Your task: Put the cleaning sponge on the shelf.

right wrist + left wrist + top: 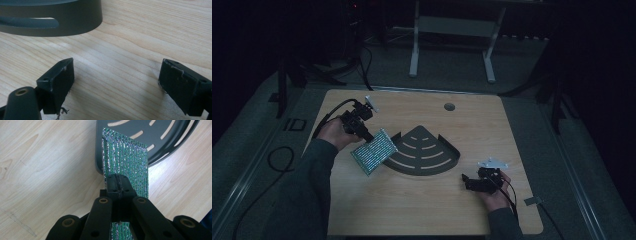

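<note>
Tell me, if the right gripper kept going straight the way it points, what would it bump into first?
Probably the dark slotted tray: its wall lies ahead of the open right gripper, a bit left, with bare table between.

Dim high view, bright gripper views

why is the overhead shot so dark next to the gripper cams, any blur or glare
High view: dim and underexposed, room black beyond the table. Left gripper view: bright; the green sparkly pad glints, near jaws soft. Right gripper view: bright, the open right gripper casts soft shadows on the wood.
</note>
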The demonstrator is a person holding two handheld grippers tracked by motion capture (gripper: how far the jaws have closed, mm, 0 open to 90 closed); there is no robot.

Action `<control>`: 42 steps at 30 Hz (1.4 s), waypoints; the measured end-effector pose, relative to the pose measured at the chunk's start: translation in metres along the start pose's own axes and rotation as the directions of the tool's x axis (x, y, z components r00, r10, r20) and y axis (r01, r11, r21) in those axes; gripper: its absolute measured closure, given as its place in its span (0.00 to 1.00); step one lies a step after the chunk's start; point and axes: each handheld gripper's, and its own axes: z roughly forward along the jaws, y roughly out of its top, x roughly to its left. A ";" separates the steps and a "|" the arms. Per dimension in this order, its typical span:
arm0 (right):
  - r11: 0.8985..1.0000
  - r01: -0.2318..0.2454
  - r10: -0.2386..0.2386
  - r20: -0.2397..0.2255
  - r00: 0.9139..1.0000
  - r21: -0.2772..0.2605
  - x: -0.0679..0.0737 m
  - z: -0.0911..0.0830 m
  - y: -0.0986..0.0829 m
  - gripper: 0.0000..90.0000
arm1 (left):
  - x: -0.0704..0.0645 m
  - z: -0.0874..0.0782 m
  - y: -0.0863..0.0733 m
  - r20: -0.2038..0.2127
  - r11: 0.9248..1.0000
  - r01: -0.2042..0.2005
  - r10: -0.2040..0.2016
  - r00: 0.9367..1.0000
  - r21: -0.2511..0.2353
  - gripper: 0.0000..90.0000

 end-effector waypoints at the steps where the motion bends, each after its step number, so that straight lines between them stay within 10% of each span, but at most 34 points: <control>1: 1.000 0.000 0.000 0.000 1.000 0.000 0.000 0.000 0.000 0.14 | 0.000 0.000 0.001 -0.001 1.000 -0.002 0.002 1.000 -0.004 1.00; 42: 1.000 0.001 -0.001 -0.002 1.000 0.000 0.000 0.000 0.000 0.14 | -0.008 0.030 0.058 -0.058 0.999 -0.038 0.036 0.998 -0.036 1.00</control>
